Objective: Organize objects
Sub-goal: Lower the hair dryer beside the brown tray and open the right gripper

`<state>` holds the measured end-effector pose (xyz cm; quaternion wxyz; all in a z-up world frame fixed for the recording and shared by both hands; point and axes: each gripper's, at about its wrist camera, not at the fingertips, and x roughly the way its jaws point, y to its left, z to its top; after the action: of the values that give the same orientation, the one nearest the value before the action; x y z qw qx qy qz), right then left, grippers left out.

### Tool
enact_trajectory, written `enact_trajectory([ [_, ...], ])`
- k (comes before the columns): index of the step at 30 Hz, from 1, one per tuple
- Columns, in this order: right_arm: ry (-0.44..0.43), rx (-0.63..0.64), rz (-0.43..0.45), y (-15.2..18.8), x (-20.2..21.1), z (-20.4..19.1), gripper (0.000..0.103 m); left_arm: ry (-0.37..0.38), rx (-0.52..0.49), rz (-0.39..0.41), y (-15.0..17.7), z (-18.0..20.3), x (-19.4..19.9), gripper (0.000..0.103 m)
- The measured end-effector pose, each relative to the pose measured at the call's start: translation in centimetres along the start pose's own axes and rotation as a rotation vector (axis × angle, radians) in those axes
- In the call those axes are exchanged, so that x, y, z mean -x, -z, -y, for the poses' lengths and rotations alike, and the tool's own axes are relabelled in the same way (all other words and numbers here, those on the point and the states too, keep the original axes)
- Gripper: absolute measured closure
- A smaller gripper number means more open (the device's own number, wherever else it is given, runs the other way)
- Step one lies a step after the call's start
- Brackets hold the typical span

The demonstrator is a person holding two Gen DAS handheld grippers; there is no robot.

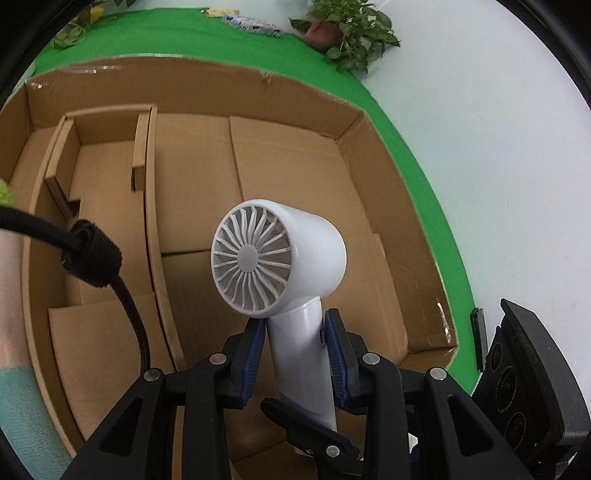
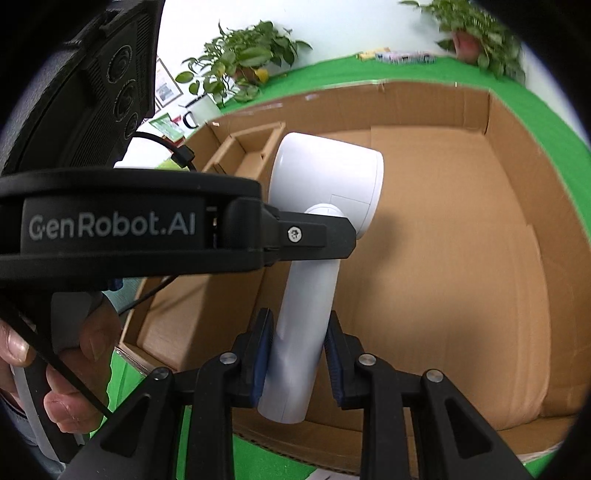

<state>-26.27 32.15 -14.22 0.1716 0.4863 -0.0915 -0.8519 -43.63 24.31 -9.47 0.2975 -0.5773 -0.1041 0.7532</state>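
Cardboard box [image 1: 295,177] beneath; hair dryer [image 1: 291,258] upright, handle down.

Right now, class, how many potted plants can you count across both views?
2, both at the far edge of the green mat beyond the box: one left, one right. Others may be hidden.

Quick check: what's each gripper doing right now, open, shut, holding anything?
Left gripper: shut on the hair dryer handle.
Right gripper: shut on the same hair dryer handle, lower down.

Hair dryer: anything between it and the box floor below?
Nothing. Both wrist views show bare cardboard box floor under the hair dryer, held by left gripper and right gripper.
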Motion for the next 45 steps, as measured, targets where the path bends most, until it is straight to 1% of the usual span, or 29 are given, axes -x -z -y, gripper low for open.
enact_trajectory([
  [3,-0.011,-0.011,-0.011,0.4,-0.2,0.2,0.077,-0.021,-0.012,-0.008,0.7,0.2,-0.1,0.072],
  [5,-0.019,-0.015,-0.014,0.4,-0.1,0.3,0.077,-0.031,-0.003,-0.015,0.9,0.1,-0.1,0.072],
  [7,-0.03,-0.023,-0.021,0.5,-0.2,0.3,0.077,-0.028,0.003,-0.023,1.0,-0.1,0.0,0.072],
  [9,-0.025,-0.024,-0.027,0.7,-0.3,0.2,0.077,-0.016,0.009,-0.027,1.4,-0.2,0.6,0.069],
  [10,-0.019,-0.026,-0.026,0.7,-0.3,0.2,0.077,-0.013,0.006,-0.015,1.7,0.0,1.2,0.068],
  [13,-0.024,-0.04,-0.026,0.8,-0.2,0.1,0.075,-0.037,-0.022,0.052,2.2,0.4,3.3,0.06],
  [14,-0.028,-0.042,-0.03,0.8,-0.2,0.1,0.075,-0.032,-0.025,0.069,2.3,0.5,4.1,0.059],
  [18,-0.043,-0.046,-0.042,0.9,-0.2,-0.4,0.074,-0.04,-0.029,0.113,3.0,0.7,6.4,0.059],
  [22,-0.022,-0.029,-0.051,0.5,-0.7,-0.9,0.074,-0.045,-0.002,0.156,4.1,-0.2,8.4,0.059],
  [23,-0.017,-0.023,-0.051,0.3,-0.8,-1.0,0.073,-0.046,0.002,0.161,4.3,-0.5,8.8,0.059],
  [25,0.0,-0.013,-0.059,0.0,-1.2,-1.0,0.077,-0.055,0.001,0.167,4.9,-1.1,9.7,0.059],
  [28,0.007,-0.026,-0.058,-0.5,-1.1,-0.4,0.077,-0.06,0.003,0.179,5.5,-1.6,10.6,0.059],
  [29,0.003,-0.043,-0.059,-0.1,-1.1,-0.4,0.077,-0.058,0.004,0.183,5.6,-1.7,10.7,0.059],
  [32,-0.001,-0.086,-0.061,-0.9,-1.3,-0.5,0.077,-0.055,0.003,0.185,5.9,-2.2,10.7,0.059],
  [38,-0.021,-0.162,-0.072,-1.3,-1.7,-0.2,0.077,-0.087,-0.032,0.169,6.9,-2.1,9.2,0.059],
  [42,-0.026,-0.181,-0.076,-1.1,-1.4,-0.1,0.077,-0.105,-0.056,0.163,7.8,-1.9,9.0,0.059],
  [45,-0.019,-0.178,-0.07,-1.2,-1.6,-0.3,0.077,-0.132,-0.068,0.152,8.4,-1.9,8.7,0.059],
])
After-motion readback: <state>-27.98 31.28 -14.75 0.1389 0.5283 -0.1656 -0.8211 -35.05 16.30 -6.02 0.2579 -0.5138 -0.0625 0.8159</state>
